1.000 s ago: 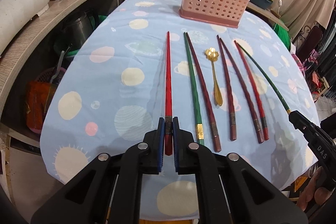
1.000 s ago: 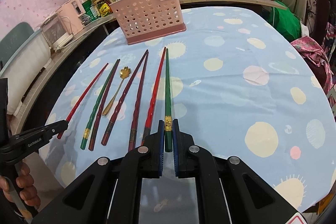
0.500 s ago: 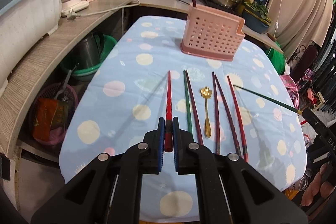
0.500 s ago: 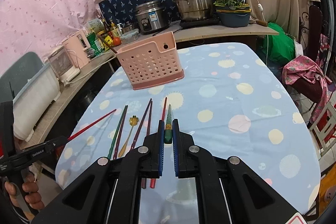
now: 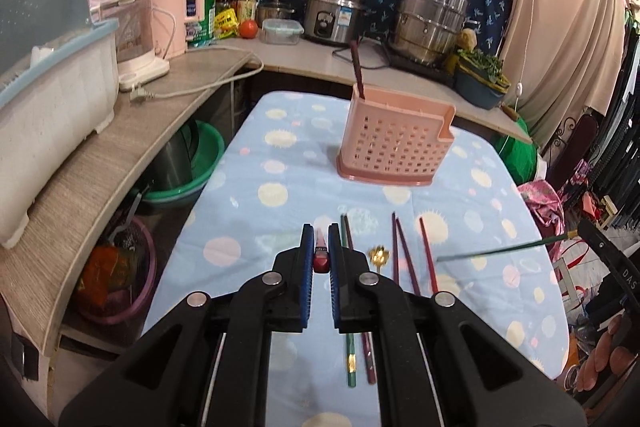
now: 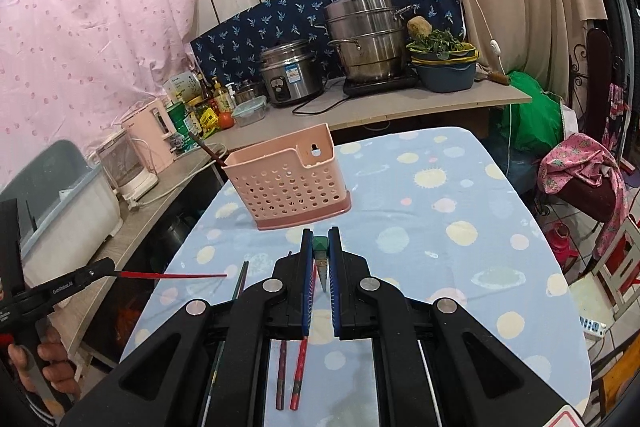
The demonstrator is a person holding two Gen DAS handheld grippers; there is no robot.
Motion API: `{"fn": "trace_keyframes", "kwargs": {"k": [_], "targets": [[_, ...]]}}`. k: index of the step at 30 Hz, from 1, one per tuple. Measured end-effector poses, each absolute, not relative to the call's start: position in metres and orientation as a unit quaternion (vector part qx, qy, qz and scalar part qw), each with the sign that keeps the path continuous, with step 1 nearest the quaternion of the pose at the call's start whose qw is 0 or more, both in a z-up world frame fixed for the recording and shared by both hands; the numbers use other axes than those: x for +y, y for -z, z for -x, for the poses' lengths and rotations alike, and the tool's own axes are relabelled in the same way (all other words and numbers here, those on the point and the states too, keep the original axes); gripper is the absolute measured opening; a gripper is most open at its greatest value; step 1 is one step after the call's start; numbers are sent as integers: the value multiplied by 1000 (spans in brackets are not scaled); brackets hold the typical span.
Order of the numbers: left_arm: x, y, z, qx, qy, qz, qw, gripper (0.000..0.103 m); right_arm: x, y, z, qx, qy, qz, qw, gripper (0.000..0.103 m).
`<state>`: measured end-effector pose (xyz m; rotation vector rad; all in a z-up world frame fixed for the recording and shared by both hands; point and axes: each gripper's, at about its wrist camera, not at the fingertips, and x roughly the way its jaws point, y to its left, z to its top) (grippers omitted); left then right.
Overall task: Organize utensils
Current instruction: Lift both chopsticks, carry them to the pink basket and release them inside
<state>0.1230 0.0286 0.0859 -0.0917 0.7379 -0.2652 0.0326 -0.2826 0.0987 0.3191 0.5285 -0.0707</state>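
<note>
My left gripper (image 5: 321, 251) is shut on the thick end of a red chopstick (image 5: 321, 255), held above the table; from the right wrist view the red chopstick (image 6: 172, 275) points out over the cloth. My right gripper (image 6: 320, 255) is shut on a green chopstick (image 6: 320, 245); in the left wrist view the green chopstick (image 5: 500, 250) hangs in the air at the right. Several chopsticks (image 5: 404, 255) and a gold spoon (image 5: 379, 255) lie on the blue spotted tablecloth (image 5: 288, 195). The pink perforated utensil basket (image 5: 394, 141) stands farther back with one dark chopstick (image 5: 357, 71) upright in it.
A counter (image 5: 168, 107) runs along the left and back with a rice cooker (image 5: 334, 13), steel pot (image 5: 430, 19), and white appliances. Green basins (image 5: 188, 167) sit under it at the left. A person's hand (image 6: 36, 367) holds the left tool.
Both grippers have risen off the table and tilted up, each lifting its chopstick clear of the row. The basket and counter now fill more of both views.
</note>
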Motion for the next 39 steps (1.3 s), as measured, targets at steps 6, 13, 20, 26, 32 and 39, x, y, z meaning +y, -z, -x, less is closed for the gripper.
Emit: {"fn": "trace_keyframes", "kwargs": {"k": [6, 13, 20, 26, 32, 39], "targets": [[22, -113, -143, 334, 133, 43, 932, 7, -290, -117, -51, 244, 29, -157, 957, 7], [13, -146, -162, 303, 145, 44, 941, 7, -299, -139, -75, 223, 18, -161, 961, 7], [-4, -193, -184, 256, 165, 52, 951, 7, -306, -177, -106, 185, -1, -171, 968, 7], [-24, -236, -208, 203, 169, 53, 963, 7, -305, -213, -143, 143, -9, -164, 976, 7], [-42, -262, -243, 153, 161, 58, 973, 7, -309, -230, -183, 109, -15, -175, 978, 7], [-59, -247, -287, 144, 157, 62, 975, 7, -313, -224, -227, 102, -12, -184, 978, 7]]}}
